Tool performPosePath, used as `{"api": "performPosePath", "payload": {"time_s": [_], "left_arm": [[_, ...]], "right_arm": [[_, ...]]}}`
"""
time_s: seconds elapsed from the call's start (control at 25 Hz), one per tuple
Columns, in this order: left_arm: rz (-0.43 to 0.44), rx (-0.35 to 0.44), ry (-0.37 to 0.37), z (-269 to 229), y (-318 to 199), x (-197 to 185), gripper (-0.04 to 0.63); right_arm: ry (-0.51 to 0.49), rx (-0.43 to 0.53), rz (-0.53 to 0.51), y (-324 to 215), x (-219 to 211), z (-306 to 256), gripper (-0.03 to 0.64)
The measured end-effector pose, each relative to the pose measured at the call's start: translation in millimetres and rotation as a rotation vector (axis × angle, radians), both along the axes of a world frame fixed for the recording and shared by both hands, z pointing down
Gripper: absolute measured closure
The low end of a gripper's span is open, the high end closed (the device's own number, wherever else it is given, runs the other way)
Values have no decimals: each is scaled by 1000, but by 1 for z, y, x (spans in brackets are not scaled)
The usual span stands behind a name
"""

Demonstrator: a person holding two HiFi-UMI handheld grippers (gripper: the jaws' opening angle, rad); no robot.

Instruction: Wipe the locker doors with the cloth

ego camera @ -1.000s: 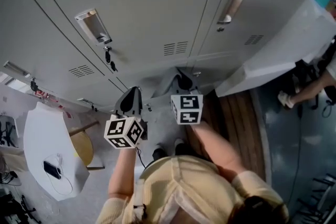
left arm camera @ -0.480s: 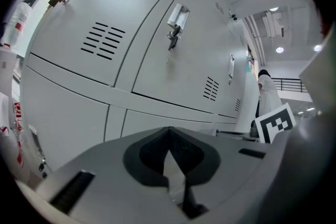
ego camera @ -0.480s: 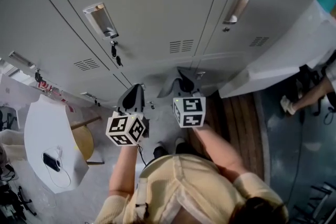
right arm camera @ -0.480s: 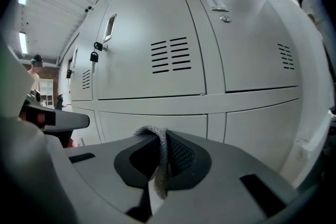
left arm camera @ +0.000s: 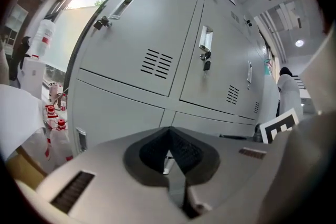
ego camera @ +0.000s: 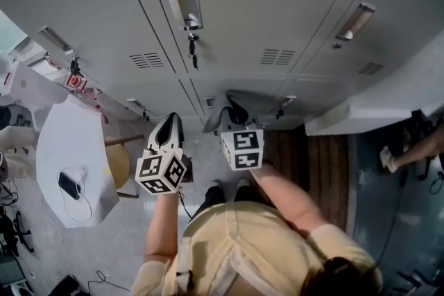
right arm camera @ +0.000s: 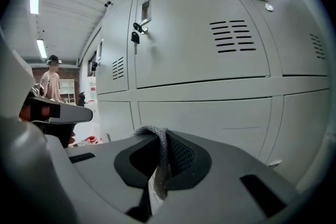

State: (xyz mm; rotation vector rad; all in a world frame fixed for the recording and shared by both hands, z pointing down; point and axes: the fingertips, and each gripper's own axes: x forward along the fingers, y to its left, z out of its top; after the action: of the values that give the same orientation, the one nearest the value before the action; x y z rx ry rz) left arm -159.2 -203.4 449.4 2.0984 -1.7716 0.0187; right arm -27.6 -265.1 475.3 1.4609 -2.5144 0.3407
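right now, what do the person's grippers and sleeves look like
The left gripper and right gripper share light grey moulded shells with dark textured jaw pads. Each carries a white cube of black square markers. The person wears a pale yellow short-sleeved shirt.

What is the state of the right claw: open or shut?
Shut on the cloth: the right gripper view shows the right claw closed with the grey cloth pinched between its pads.

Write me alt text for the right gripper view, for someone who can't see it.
The right gripper is shut on a grey cloth, held in front of grey locker doors. The upper door has vent slots and a latch.
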Motion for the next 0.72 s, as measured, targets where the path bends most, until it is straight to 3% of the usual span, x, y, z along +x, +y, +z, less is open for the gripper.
{"api": "performPosePath", "payload": {"time_s": [0.4, 0.72], "left_arm": [[-132, -3, 8, 1, 33, -51, 607], [-120, -32, 22, 15, 34, -49, 607]], "right_arm": [[40, -6, -95, 1, -59, 24, 611], [77, -8, -109, -12, -78, 38, 611]]}}
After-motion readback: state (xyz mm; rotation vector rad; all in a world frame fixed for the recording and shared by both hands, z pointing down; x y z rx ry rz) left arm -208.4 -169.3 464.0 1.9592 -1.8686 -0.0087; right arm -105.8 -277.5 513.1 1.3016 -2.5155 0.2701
